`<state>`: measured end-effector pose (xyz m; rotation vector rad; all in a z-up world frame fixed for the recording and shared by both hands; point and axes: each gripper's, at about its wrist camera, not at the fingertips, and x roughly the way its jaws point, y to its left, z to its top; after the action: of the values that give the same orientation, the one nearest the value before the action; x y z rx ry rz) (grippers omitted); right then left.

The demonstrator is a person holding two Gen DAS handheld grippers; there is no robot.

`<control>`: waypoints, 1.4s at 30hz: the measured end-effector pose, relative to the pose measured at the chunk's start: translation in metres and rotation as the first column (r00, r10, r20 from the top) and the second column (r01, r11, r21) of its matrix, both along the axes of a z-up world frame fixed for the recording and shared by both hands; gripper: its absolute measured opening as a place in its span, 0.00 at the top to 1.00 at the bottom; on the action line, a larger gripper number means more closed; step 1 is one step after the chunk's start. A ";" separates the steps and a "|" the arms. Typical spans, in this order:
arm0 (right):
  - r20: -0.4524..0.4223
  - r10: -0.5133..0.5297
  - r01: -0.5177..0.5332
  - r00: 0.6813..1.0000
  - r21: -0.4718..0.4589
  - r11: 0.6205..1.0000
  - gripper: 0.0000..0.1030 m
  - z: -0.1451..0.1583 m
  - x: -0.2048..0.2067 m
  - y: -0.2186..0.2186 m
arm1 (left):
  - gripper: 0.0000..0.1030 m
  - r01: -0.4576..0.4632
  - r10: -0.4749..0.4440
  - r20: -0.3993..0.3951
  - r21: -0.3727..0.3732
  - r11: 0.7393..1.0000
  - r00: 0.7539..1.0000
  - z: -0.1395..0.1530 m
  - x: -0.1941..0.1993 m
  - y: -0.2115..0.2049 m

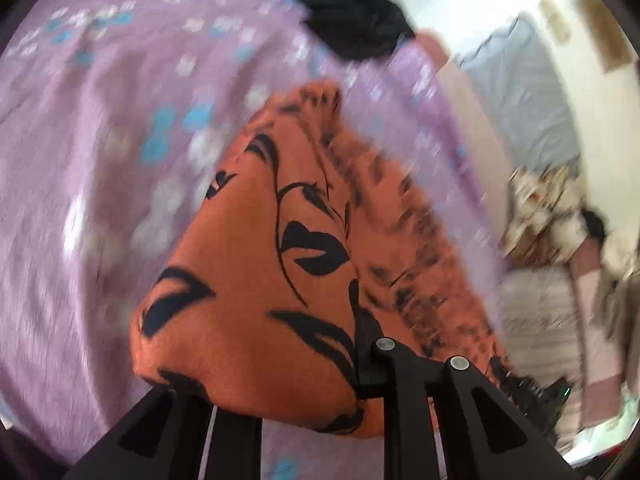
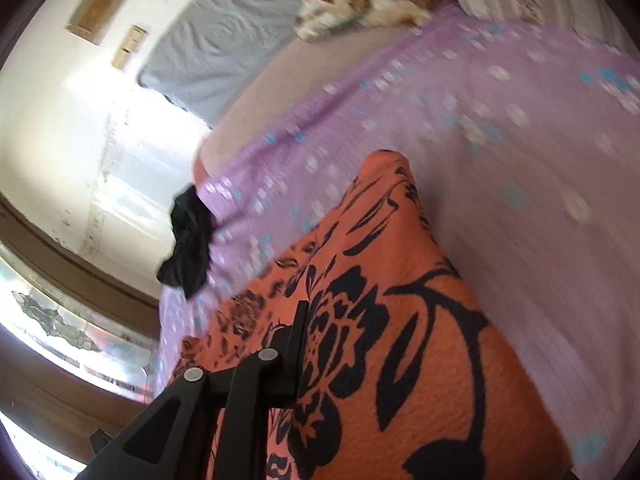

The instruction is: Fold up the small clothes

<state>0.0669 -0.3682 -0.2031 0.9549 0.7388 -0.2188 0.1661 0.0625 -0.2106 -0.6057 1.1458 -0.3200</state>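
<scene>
A: Where is the orange cloth?

B: Lifted at its near edge above the purple sheet, draped forward and down onto it; black flower and leaf prints run across it (the rest of the picture is blurred).

A: And the left claw?

B: Narrow, pinched on a bunched edge of the cloth; the fabric bulges over one finger and hides most of it, while the other finger stands clear to the right.

A: The right claw?

B: Also narrow, clamped on the cloth; only one finger shows, on the left, with its pad edge against the fabric; the other lies under the orange folds.

A: Anything else on the bed?

B: A black garment crumpled at the sheet's far edge, well apart from the cloth; a grey pillow beyond it near the white wall; a striped pillow off to the side.
</scene>
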 end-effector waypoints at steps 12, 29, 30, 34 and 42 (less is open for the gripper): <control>-0.059 -0.184 0.193 0.981 0.260 0.946 0.20 -0.030 -0.070 -0.042 | 0.60 -0.005 0.005 0.014 0.007 1.000 1.000 0.006 -0.006 0.015; -0.085 -0.123 0.135 0.989 0.145 0.980 0.75 -0.036 -0.044 -0.027 | 0.37 -0.070 -0.036 0.357 0.282 0.957 0.934 0.071 -0.034 0.023; -0.074 -0.124 0.132 0.989 0.118 0.984 0.76 -0.030 -0.043 -0.024 | 0.36 -0.029 -0.074 0.326 0.301 0.953 0.942 0.065 -0.031 0.016; 0.011 -0.063 0.063 0.998 -0.017 0.998 0.76 0.003 -0.035 -0.001 | 0.36 0.080 -0.143 0.131 0.394 0.916 0.981 0.026 -0.008 -0.003; 0.120 0.081 -0.074 0.989 -0.058 0.996 0.76 0.062 0.000 0.060 | 0.36 -0.050 0.016 0.151 0.225 0.973 0.988 0.042 0.004 0.047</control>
<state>0.0668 -0.3078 -0.1407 0.8787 0.6525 -0.1100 0.1702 0.1091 -0.1687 -0.3913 1.0105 -0.1979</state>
